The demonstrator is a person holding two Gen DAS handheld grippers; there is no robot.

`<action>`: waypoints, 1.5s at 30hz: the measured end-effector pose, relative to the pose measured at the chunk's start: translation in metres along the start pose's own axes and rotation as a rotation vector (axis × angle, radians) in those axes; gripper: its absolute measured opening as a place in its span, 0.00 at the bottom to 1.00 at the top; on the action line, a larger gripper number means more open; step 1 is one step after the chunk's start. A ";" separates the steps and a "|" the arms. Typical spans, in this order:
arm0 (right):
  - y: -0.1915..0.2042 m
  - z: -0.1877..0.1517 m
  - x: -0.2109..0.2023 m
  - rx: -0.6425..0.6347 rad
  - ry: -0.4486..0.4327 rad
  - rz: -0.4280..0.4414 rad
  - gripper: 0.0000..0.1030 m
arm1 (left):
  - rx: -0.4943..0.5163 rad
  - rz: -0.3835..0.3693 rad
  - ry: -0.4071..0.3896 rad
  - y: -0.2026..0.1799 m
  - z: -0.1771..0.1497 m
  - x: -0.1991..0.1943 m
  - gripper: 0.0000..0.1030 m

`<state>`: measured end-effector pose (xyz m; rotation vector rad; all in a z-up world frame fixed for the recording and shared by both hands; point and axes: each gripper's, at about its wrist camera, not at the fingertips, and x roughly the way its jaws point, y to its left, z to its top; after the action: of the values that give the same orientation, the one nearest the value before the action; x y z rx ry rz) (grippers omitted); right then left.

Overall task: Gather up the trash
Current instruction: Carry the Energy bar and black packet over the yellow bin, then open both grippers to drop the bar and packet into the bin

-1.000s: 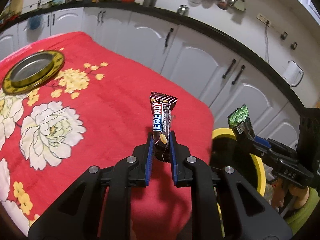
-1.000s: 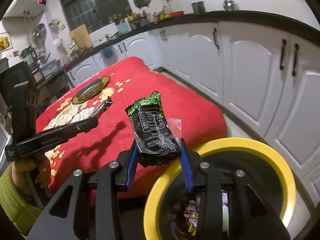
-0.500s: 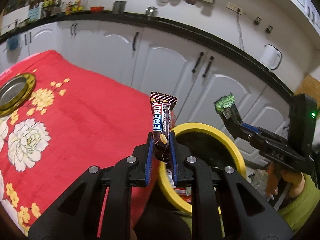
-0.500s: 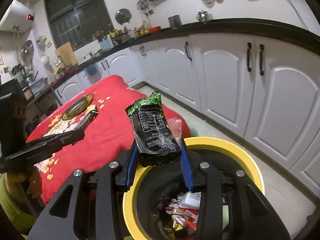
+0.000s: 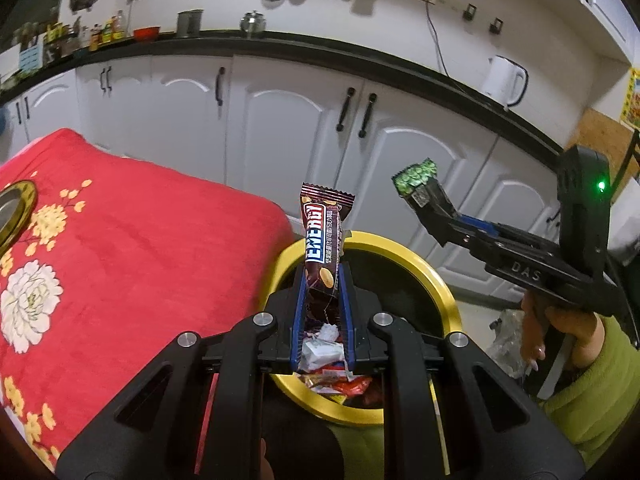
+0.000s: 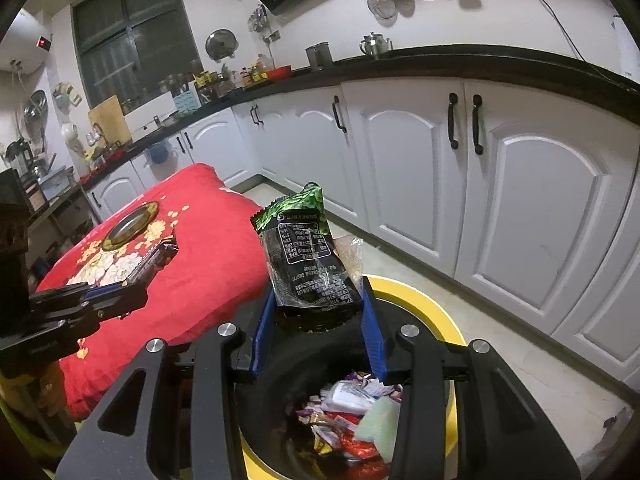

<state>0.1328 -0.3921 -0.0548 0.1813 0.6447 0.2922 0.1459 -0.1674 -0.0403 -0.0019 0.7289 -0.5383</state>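
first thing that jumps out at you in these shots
Two wrappers held up over a yellow-rimmed bin already littered with trash: the left tool pinches a brown energy bar wrapper upright, the right tool grips a black and green snack packet. Left of the bin spreads a bright red flowered cloth, with white cabinets behind.

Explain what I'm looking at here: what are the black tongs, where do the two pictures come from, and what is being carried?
No robot: a person holds a hand-held gripper in each hand, each with its own camera looking along the fingers. The left gripper is shut on a brown energy bar wrapper; the right gripper is shut on a black and green snack packet. Both are over a yellow-rimmed bin already holding wrappers. Beside it is a table with a red flowered cloth and a gold-rimmed plate.
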 end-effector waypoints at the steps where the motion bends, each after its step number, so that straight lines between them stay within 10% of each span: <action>1: -0.002 -0.001 0.000 0.002 0.004 -0.002 0.36 | 0.008 -0.004 0.004 -0.003 -0.001 0.001 0.10; 27: -0.033 -0.033 0.015 0.061 0.138 -0.017 0.46 | 0.054 -0.038 0.142 -0.030 -0.025 0.050 0.10; 45: -0.038 -0.034 0.003 0.058 0.112 -0.037 0.69 | 0.010 0.002 0.128 -0.022 -0.022 0.049 0.72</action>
<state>0.1223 -0.4248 -0.0923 0.2091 0.7674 0.2494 0.1520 -0.2053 -0.0834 0.0429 0.8509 -0.5436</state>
